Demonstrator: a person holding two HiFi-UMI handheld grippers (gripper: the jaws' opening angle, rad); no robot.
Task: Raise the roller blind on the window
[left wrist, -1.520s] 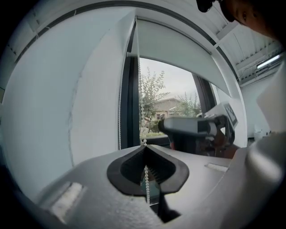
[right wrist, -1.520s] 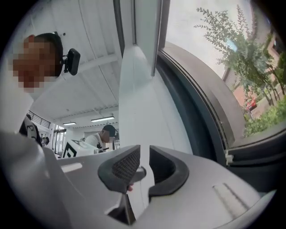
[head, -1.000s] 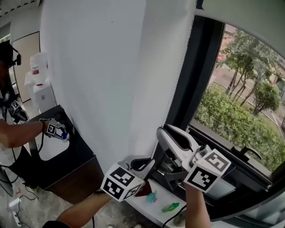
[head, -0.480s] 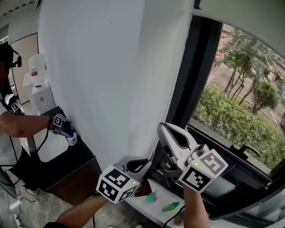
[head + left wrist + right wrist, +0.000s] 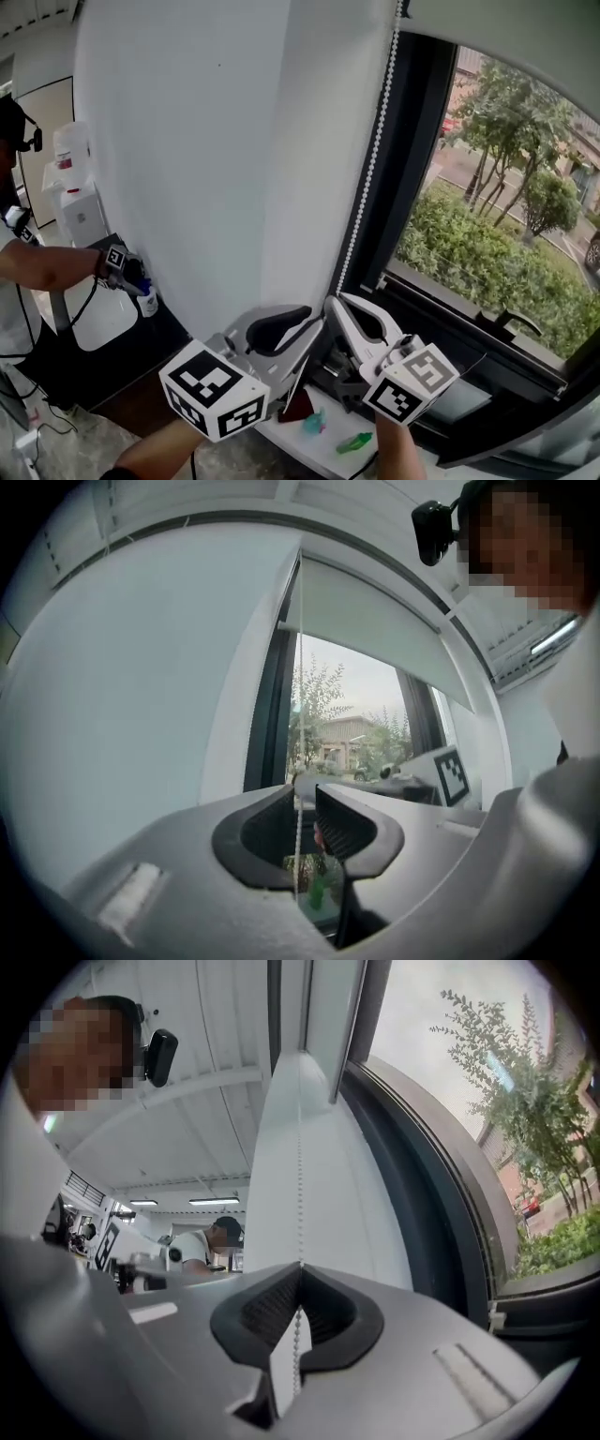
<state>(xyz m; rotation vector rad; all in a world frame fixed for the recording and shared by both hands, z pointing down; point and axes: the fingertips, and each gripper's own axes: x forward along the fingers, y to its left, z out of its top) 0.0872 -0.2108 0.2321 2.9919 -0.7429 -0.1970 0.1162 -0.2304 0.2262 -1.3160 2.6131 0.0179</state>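
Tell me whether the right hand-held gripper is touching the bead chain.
Touching. The right gripper view shows the right hand-held gripper closed on the bead chain at its tips.

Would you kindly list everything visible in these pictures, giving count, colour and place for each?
roller blind: one, white, covering the window's left part
bead chain: one, white, hanging along the blind's right edge
window frame: one, dark, right of the chain
trees and hedge: several, green, outside the glass
green object: one, below the grippers
teal object: one, beside the green one
second person: one, far left, holding another gripper
left gripper: one, grey; its jaws have just been opening and are apart, with the chain between them
right gripper: one, grey; its jaws have just closed on the chain
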